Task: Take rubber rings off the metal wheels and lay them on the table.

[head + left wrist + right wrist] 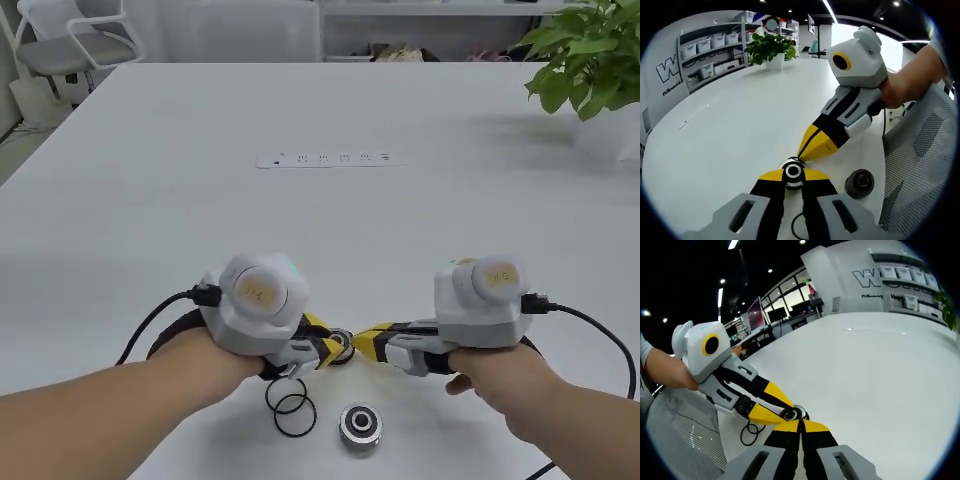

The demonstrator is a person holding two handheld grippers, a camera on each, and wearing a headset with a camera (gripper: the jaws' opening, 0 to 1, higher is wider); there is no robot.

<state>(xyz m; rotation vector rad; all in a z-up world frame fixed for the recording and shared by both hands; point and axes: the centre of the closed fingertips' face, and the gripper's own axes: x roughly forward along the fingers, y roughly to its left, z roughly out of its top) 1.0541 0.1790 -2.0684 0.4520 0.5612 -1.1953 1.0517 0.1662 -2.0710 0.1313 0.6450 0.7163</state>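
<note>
L gripper (793,175) clamped on metal wheel (793,171); R gripper (801,424) jaws together, tips at its rim; 2 rubber rings (291,405), 2nd wheel (360,425) on table (320,220).

The table (300,120) is shown as a smooth, matt white surface, and the housings of the left gripper (338,350) and the right gripper (360,342) are seen in smooth pale plastic with a faint sheen (the jaws in matt yellow and black). The metal wheel (360,425) lying loose is finished in bright, glossy metal, the rubber rings (291,405) beside it in thin, dull black rubber, and a chair back (922,160) is made of open grey mesh.
</note>
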